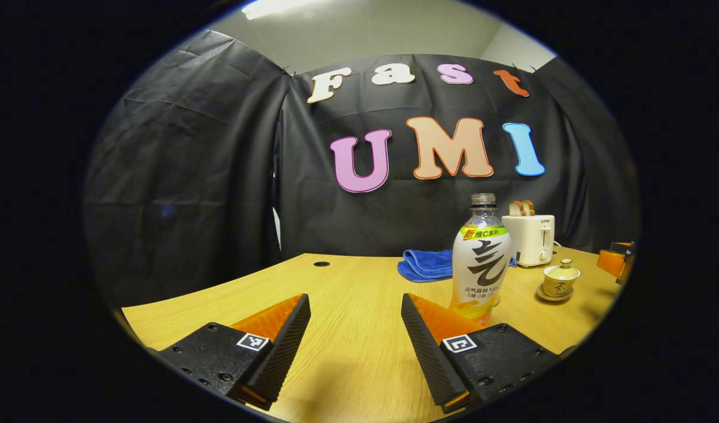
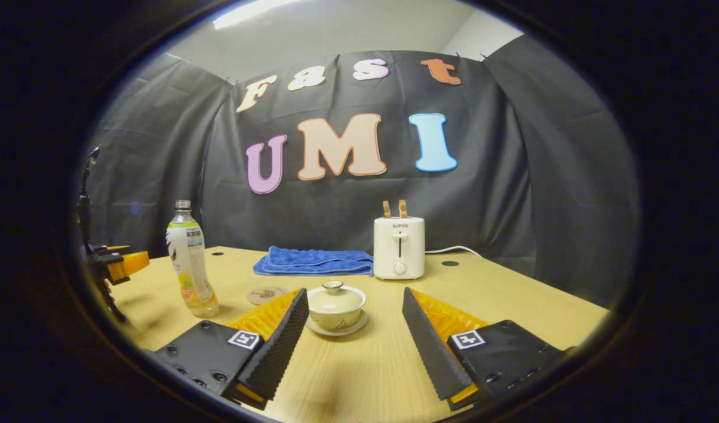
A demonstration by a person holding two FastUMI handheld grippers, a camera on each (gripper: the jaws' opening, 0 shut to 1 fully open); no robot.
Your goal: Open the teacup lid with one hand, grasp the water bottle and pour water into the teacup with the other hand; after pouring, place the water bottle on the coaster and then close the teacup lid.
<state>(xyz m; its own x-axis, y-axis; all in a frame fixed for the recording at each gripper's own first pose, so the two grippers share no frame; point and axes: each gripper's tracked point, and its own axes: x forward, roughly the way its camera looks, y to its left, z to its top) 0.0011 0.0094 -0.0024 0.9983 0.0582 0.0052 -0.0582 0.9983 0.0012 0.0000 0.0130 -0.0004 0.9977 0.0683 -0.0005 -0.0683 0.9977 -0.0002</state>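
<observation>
Right tool (image 2: 354,335) gapes wide, the lidded teacup (image 2: 336,305) just ahead between its fingers; left tool (image 1: 355,338), likewise spread, has the water bottle (image 1: 480,258) apparently just right of it.

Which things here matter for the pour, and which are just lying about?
For the job:
water bottle
teacup
lid, on the cup
coaster

Lying about:
blue towel
toaster with bread slices

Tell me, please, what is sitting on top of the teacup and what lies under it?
A domed lid with a small knob covers the teacup, which stands on a saucer on the table. The lid hides whatever is inside the cup.
</observation>
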